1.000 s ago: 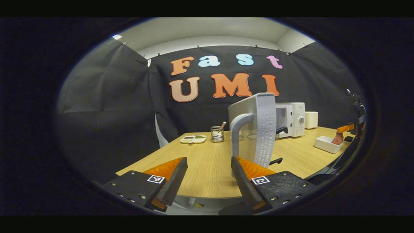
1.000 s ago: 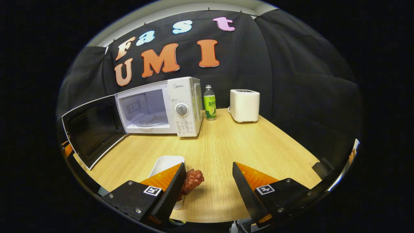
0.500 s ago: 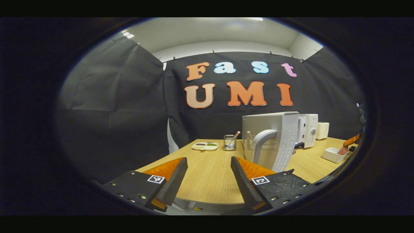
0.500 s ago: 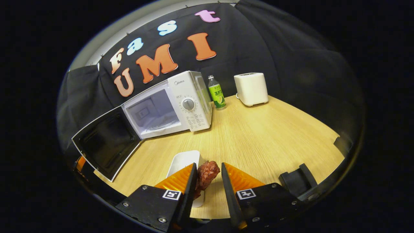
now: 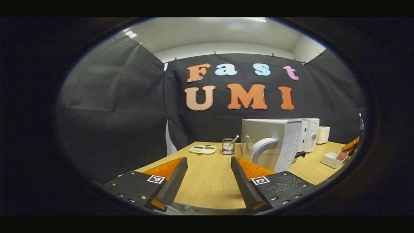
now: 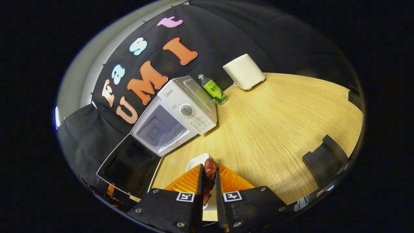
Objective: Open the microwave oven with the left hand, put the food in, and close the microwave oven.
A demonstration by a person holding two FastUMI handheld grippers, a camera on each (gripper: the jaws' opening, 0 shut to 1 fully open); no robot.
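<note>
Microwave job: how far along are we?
Done: the microwave door hangs open. In hand: the right gripper is shut on the food above the white dish. The left gripper is open. Left: load the food, close the door.

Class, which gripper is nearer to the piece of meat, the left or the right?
Right. The right gripper has its fingers pressed on the piece of meat over the white dish. The left gripper is open near the microwave door.
</note>
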